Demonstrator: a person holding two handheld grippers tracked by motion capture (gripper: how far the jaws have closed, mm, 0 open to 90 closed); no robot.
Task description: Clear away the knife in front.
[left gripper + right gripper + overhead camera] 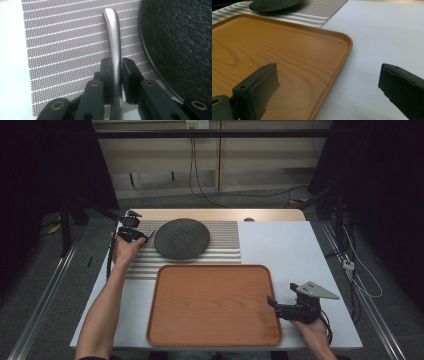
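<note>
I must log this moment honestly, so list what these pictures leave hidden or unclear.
- Utensil: the left gripper view shows its metal handle; the working end is cut off by the bottom edge behind the left gripper.
- Utensil, high view: too small to identify.
- Dark plate: cut off by the left gripper view's right edge.

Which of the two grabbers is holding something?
The left gripper, beside the dark plate. Its jaws pinch a metal handle. The right gripper is wide open with nothing between.
</note>
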